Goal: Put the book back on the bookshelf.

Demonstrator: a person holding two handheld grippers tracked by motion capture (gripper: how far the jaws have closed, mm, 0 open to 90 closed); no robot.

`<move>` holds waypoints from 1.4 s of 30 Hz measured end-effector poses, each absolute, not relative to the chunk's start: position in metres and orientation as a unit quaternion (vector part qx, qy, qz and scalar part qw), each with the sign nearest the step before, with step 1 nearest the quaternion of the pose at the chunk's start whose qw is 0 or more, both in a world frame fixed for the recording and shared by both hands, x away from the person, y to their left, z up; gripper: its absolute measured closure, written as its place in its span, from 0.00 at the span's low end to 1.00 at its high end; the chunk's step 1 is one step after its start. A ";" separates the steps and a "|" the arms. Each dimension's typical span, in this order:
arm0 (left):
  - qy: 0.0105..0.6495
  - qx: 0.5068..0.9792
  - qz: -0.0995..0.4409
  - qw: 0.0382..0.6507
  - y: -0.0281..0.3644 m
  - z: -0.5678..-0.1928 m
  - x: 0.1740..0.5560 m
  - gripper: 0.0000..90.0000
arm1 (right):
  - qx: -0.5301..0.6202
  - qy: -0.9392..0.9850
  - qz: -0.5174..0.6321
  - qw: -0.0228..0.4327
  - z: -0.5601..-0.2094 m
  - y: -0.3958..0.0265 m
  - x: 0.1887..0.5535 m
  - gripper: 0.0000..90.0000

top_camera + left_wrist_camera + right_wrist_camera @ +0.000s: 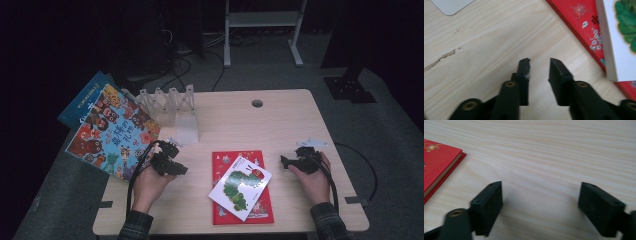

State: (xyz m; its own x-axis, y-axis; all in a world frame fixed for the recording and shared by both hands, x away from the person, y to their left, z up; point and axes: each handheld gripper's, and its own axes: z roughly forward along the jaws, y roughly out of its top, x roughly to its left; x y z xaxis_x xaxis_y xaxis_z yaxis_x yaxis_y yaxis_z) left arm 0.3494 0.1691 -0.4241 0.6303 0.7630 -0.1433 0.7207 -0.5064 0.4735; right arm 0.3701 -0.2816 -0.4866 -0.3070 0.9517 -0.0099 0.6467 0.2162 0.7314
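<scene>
Two books lie mid-table near the front edge: a white caterpillar book (240,187) askew on top of a red book (220,165). Two more books (112,131) overhang the left edge. The left gripper (181,170) is narrowly parted, empty; the right gripper (283,161) stands wide, empty.

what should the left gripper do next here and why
Probably ease the left gripper toward the white caterpillar book and open wider. Its jaws stand slightly apart over bare table with nothing between them, and that book lies loose and askew on the red book, its near edge showing beside the jaws. The right gripper rests open, holding nothing.
</scene>
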 end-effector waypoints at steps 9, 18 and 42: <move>0.406 0.879 0.061 0.242 0.167 -0.449 0.336 0.42 | 0.509 0.765 0.332 0.215 -0.477 -0.280 0.359 0.47; 0.405 0.873 0.060 0.264 0.170 -0.459 0.325 0.28 | 0.443 0.797 0.377 0.161 -0.465 -0.272 0.331 0.53; 0.403 0.872 0.061 0.271 0.170 -0.460 0.324 0.25 | 0.346 0.849 0.391 0.081 -0.470 -0.234 0.301 0.55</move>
State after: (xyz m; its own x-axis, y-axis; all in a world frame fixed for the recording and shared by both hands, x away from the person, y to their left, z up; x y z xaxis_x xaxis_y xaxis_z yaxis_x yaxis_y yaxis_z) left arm 0.3245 0.1701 -0.4595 0.6675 0.7361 -0.1122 0.6697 -0.5277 0.5225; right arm 0.3008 -0.2338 -0.4704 -0.7475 0.6509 0.1329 0.5237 0.4542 0.7207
